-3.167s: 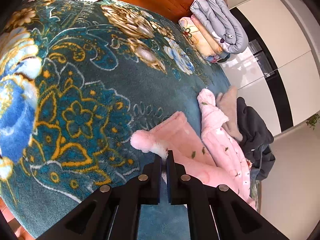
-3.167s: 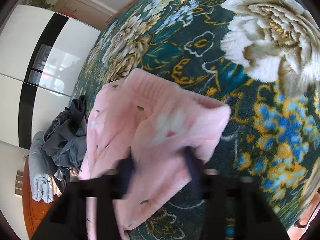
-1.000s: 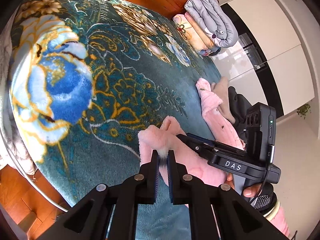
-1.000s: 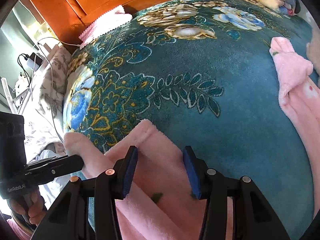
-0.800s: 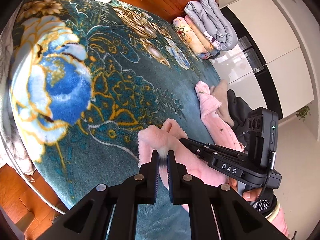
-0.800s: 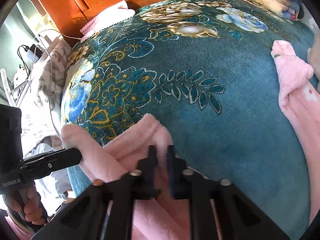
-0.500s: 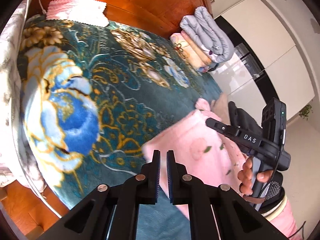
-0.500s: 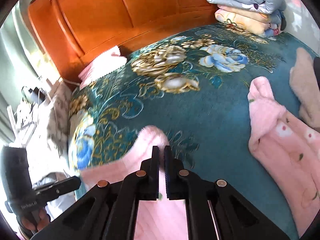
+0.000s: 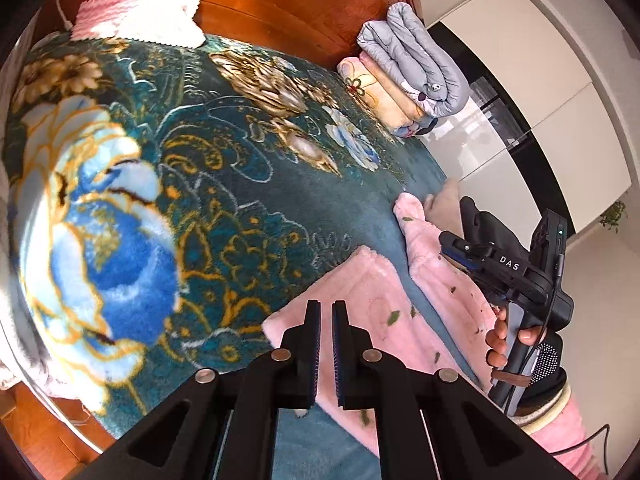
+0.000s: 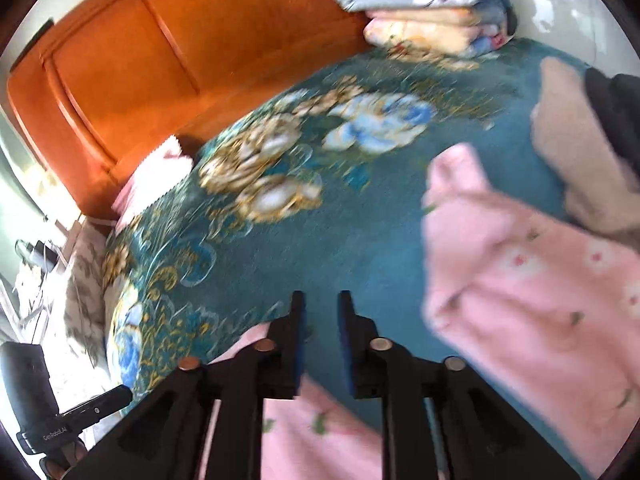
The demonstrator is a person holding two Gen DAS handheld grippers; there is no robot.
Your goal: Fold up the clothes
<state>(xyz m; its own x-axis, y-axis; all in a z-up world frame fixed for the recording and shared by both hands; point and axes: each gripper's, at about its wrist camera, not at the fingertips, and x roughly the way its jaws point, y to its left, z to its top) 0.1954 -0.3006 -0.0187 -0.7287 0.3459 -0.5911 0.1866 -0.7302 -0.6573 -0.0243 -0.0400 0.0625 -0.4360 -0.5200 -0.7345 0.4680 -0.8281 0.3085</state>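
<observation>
The pink fleece garment (image 9: 372, 300) lies spread flat on the teal floral blanket (image 9: 208, 184), its near corner directly under and just ahead of the left gripper (image 9: 325, 312). That gripper's jaws stand almost together with only a thin slit between them, and nothing is pinched in the slit; the fleece lies below the tips. A second fold of the same pink cloth (image 9: 440, 276) runs off to the right of those tips, under the right gripper (image 9: 460, 246) as the left camera sees it, which is held by a hand (image 9: 504, 336) at its grip.

In the blurred right wrist view the right gripper (image 10: 322, 308) has its jaws a small way apart and empty, hovering over bare blanket (image 10: 360, 220), with pink cloth (image 10: 320, 428) below and behind the tips and more of it (image 10: 520, 280) to their right. A beige garment (image 10: 568, 148) and a dark one (image 10: 616, 104) lie further right.

Far ahead of both tools, folded quilts (image 9: 412, 72) are stacked against the orange wooden headboard (image 10: 160, 60), and a pink-white cloth (image 9: 136, 24) sits at the blanket's far left edge
</observation>
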